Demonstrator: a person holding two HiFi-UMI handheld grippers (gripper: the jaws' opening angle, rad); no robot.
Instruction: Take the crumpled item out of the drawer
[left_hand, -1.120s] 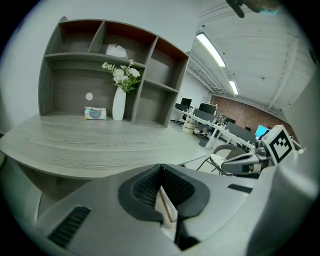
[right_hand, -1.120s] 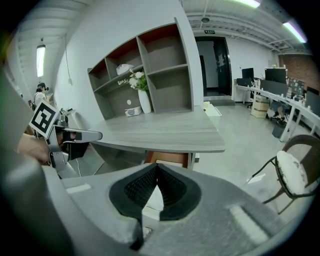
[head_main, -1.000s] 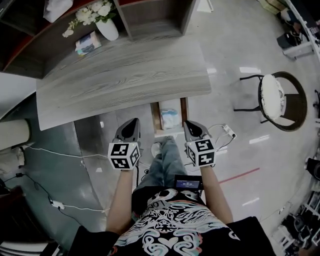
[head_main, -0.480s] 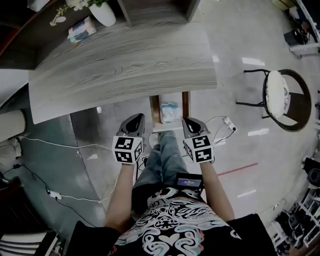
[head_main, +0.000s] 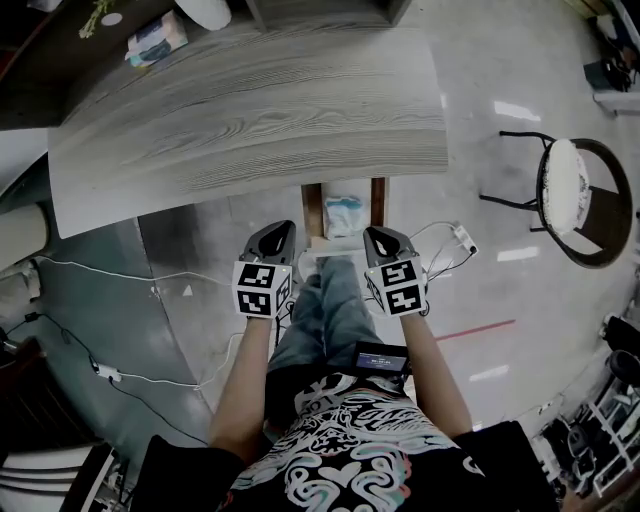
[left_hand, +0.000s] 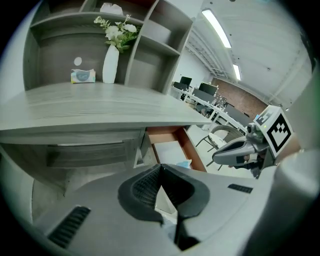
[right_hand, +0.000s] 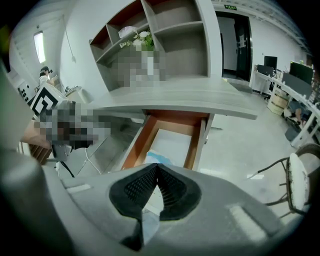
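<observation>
Ahead of the left claw (head_main: 284, 229) and the right claw (head_main: 372, 234), above their tips: a broad grey wood-grain desk (head_main: 250, 110), with a shelf unit (left_hand: 55, 50) rising at its far edge. Well off to the right of the right claw, a round-seated chair (head_main: 570, 190) on the glossy floor (head_main: 470, 60). Straight ahead between the two claws, under the desk's near edge, an open drawer (head_main: 312, 208) with reddish-brown walls and a pale bottom. Both claws held side by side over the person's legs, just short of the drawer front, each carrying a marker cube. Left claw clenched, ribbed pads pressed together at the tips, nothing between them. Right claw clenched likewise, empty. Inside the drawer, toward its near end, a pale blue crumpled item (head_main: 343, 214), just beyond the right claw's tips and ahead-right of the left claw's, touched by neither. Far beyond the left claw, at the back of the desk, a white vase (left_hand: 110, 65) of flowers, and just left of it a small tissue box (left_hand: 82, 76). On the floor to the right of the right claw, a white power strip (head_main: 461, 238) with its cable.
</observation>
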